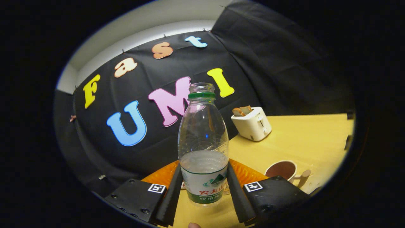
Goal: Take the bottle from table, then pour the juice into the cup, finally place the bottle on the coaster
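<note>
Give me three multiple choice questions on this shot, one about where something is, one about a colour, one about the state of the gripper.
1. Where is the orange coaster?
A. inside the toaster
B. on the table behind the bottle
C. on top of the cup

2. What colour is the ring on the bottle neck?
A. green
B. red
C. blue

3. What is the gripper doing?
A. hanging open above the cup
B. closed on the toaster
C. clamping the bottle

Answers: 1 B, orange shows past both sides of the bottle; 2 A, a green ring sits under the open mouth; 3 C, both fingers press its labelled sides.
</note>
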